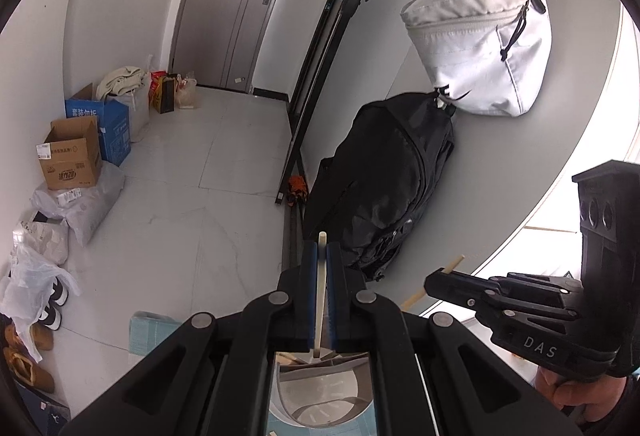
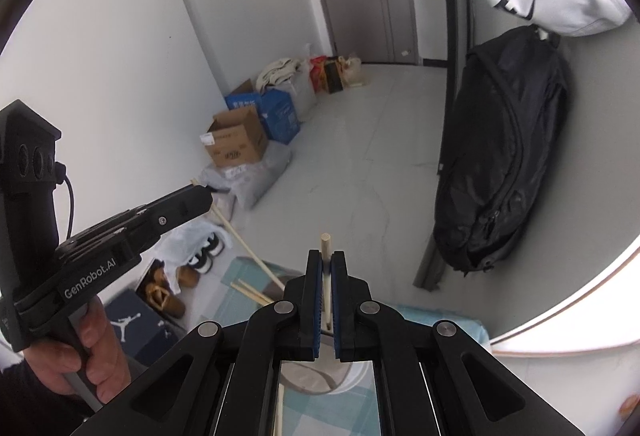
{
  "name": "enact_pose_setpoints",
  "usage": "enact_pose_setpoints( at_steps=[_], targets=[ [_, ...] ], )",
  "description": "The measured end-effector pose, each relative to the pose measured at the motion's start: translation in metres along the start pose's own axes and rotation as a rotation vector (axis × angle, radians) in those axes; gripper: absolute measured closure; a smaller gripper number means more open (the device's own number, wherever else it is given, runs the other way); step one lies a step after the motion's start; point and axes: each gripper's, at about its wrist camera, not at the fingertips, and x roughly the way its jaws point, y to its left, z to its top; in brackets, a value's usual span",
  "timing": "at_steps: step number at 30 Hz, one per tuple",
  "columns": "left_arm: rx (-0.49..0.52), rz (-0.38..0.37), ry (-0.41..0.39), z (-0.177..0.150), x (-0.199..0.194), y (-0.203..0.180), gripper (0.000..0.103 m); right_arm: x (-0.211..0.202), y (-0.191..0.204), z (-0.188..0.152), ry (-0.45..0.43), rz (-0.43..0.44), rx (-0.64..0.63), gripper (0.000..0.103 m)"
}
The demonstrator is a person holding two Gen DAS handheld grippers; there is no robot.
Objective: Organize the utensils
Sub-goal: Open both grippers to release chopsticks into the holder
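L gripper (image 1: 320,256) clamped tight on pale chopstick (image 1: 321,288), stick running 12-to-6 between pads. R gripper (image 2: 327,268) likewise pinched on 2nd chopstick (image 2: 326,248), tip poking out at 12. Metal holder (image 1: 320,396) below at 6, loose sticks (image 2: 250,290) w/ it. Risk: thin sticks pivot in pads, miss holder mouth; grippers close together, may collide.
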Motion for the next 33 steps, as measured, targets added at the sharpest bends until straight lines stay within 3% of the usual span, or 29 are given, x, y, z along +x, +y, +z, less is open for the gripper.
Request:
enact_pose_setpoints(
  at_steps=[4, 9, 10, 12, 14, 16, 21, 25, 33],
  targets=[
    [-0.038, -0.043, 0.065, -0.002, 0.012, 0.011, 0.103, 0.016, 0.003, -0.001, 0.030, 0.033, 0.003, 0.098],
    [-0.096, -0.057, 0.153, 0.003, 0.019, 0.023, 0.102, 0.030, -0.002, -0.005, 0.031, 0.144, 0.072, 0.093],
    [-0.099, -0.072, 0.147, 0.005, 0.016, 0.025, 0.100, 0.030, -0.005, -0.007, 0.026, 0.169, 0.095, 0.087],
    [-0.079, -0.047, 0.135, 0.006, 0.009, 0.024, 0.088, 0.028, -0.010, -0.010, 0.009, 0.196, 0.123, 0.076],
    [-0.076, -0.041, 0.104, 0.007, 0.001, 0.024, 0.057, 0.022, -0.013, -0.015, -0.021, 0.217, 0.137, 0.064],
    [-0.089, -0.037, 0.079, 0.006, -0.004, 0.027, 0.045, 0.016, -0.015, -0.020, -0.042, 0.228, 0.153, 0.057],
    [-0.092, 0.024, 0.069, 0.001, -0.009, 0.029, 0.045, -0.005, -0.023, -0.032, -0.112, 0.229, 0.196, 0.049],
    [-0.058, 0.091, 0.068, -0.005, -0.015, 0.025, 0.045, -0.024, -0.024, -0.040, -0.181, 0.176, 0.212, 0.037],
    [-0.037, 0.145, 0.028, -0.012, -0.039, 0.018, 0.044, -0.048, -0.015, -0.050, -0.244, 0.159, 0.193, 0.033]
  ],
)
